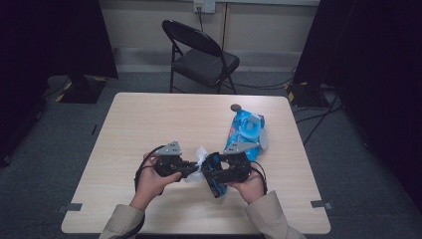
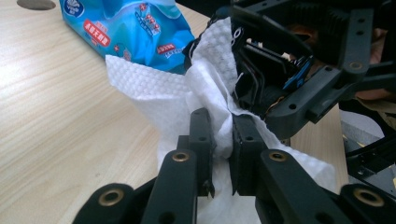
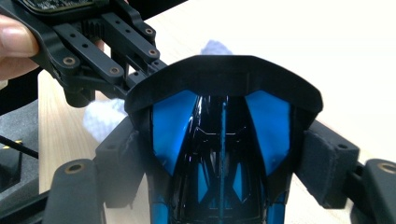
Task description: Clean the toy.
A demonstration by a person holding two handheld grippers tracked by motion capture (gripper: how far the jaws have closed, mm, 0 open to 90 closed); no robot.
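– Black jaws of the left claw (image 2: 222,140) at the bottom of the frame pinch a white wipe (image 2: 154,93): soft, light, tears easily.
– And the right claw (image 3: 224,154)?
– Clamped on a blue-and-black toy car (image 3: 222,140), mid-frame above the tabletop (image 1: 149,124). It looks stiff and glossy, so hold its sides.

Embossed white cloth wipe (image 2: 154,91); glossy blue-black plastic object (image 3: 219,154).

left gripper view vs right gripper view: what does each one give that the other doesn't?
Left gripper view alone: the left gripper shut on the white wipe, with the blue wipes pack lying behind on the table.
Right gripper view alone: the right gripper clamped on a black-and-blue toy car.
Both: the wipe and the wooden table.
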